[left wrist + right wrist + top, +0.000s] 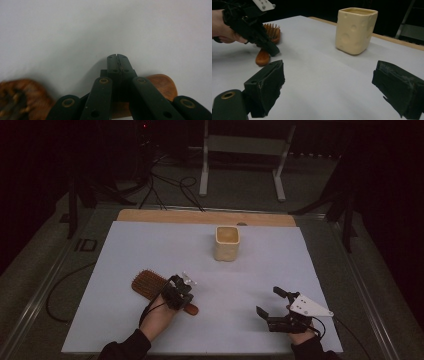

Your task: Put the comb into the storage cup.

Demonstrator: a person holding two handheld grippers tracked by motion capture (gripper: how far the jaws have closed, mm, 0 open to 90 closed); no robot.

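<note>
Brush (pixel 150 285) on mat (pixel 125 250), cup (pixel 227 243) behind, to right.

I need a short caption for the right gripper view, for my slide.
Open right gripper faces a cheese-patterned cup; left gripper over a wooden hairbrush.

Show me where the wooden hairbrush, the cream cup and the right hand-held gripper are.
wooden hairbrush (pixel 146 284): high view, on its bristle pad.
cream cup (pixel 355 31): right gripper view, on its front wall.
right hand-held gripper (pixel 269 302): high view, between its fingertips.
</note>
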